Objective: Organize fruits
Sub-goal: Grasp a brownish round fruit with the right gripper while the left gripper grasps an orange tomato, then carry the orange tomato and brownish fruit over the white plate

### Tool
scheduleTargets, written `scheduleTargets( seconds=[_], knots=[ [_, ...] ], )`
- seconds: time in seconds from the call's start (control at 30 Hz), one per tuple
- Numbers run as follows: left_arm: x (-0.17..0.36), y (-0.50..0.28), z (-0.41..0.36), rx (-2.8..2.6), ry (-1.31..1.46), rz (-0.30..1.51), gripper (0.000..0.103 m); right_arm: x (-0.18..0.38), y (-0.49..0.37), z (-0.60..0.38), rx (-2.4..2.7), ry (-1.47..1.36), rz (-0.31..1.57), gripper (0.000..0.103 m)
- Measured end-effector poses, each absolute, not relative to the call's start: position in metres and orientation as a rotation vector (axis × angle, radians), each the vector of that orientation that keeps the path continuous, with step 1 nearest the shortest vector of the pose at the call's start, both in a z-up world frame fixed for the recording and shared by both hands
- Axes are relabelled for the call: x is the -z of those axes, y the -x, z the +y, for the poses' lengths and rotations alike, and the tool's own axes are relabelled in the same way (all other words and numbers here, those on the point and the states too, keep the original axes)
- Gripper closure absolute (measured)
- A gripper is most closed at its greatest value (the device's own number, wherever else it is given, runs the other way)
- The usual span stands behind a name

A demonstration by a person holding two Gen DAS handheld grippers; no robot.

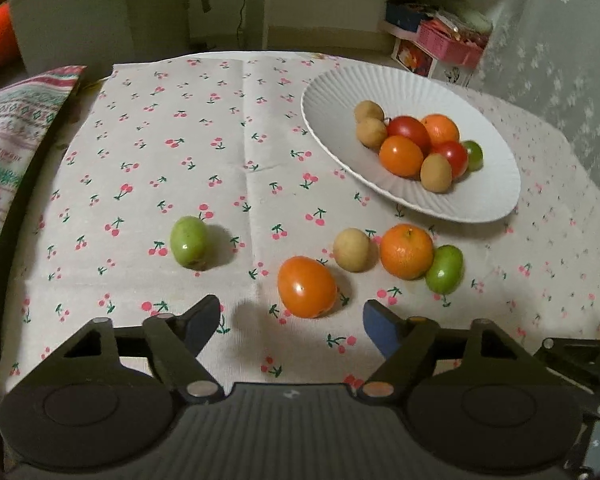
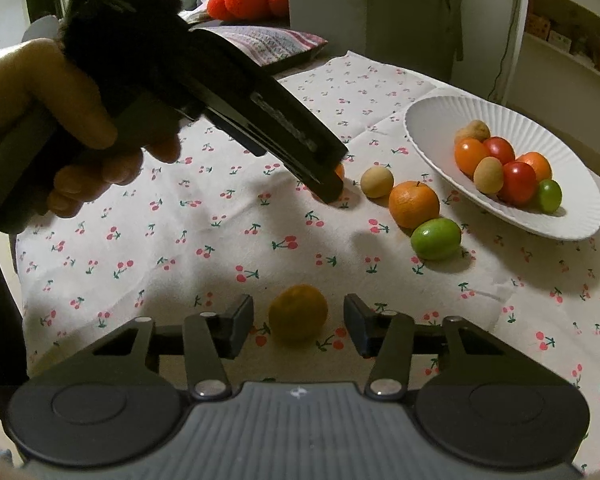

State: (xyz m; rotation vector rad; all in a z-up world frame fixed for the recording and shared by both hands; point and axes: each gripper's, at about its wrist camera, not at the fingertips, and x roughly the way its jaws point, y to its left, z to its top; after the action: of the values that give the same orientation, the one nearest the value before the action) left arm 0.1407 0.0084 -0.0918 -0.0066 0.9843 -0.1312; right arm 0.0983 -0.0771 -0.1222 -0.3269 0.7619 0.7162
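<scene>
Left wrist view: my left gripper point(image 1: 292, 316) jaws apart, straddling orange tomato point(image 1: 307, 287) near tabletop's near edge, not touching. Right wrist view: my right gripper point(image 2: 298, 322) jaws apart around small orange point(image 2: 298, 317). Both probably bound for white plate point(image 1: 476, 200), far right, already holding fruit.

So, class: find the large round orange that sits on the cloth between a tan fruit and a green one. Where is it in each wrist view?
Left wrist view: the round orange lies right of centre, below the white plate.
Right wrist view: the round orange lies right of centre, left of the plate.
Shared landmark: the white plate.
</scene>
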Motion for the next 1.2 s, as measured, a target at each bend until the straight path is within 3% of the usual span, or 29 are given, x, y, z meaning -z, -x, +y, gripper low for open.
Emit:
scheduleTargets(
  seconds=[0.1,0.13,0.17,0.3,1.2],
  knots=[
    [0.097,-0.144,0.004,0.14,-0.033,0.974,0.05,0.123,-0.096,-0.076,-0.72,0.333,0.753,0.072],
    [0.098,-0.145,0.003,0.148,-0.054,0.971,0.059,0.122,-0.096,-0.077,-0.717,0.338,0.746,0.075],
    [0.099,-0.146,0.002,0.16,-0.066,0.971,0.069,0.122,-0.096,-0.077,-0.718,0.339,0.742,0.075],
    [0.1,-0.146,0.002,0.193,-0.071,0.964,0.085,0.12,-0.094,-0.078,-0.71,0.343,0.721,0.075],
    [0.079,-0.137,0.004,0.228,0.034,0.892,0.086,0.112,-0.091,-0.081,-0.678,0.346,0.649,0.076]
  ],
)
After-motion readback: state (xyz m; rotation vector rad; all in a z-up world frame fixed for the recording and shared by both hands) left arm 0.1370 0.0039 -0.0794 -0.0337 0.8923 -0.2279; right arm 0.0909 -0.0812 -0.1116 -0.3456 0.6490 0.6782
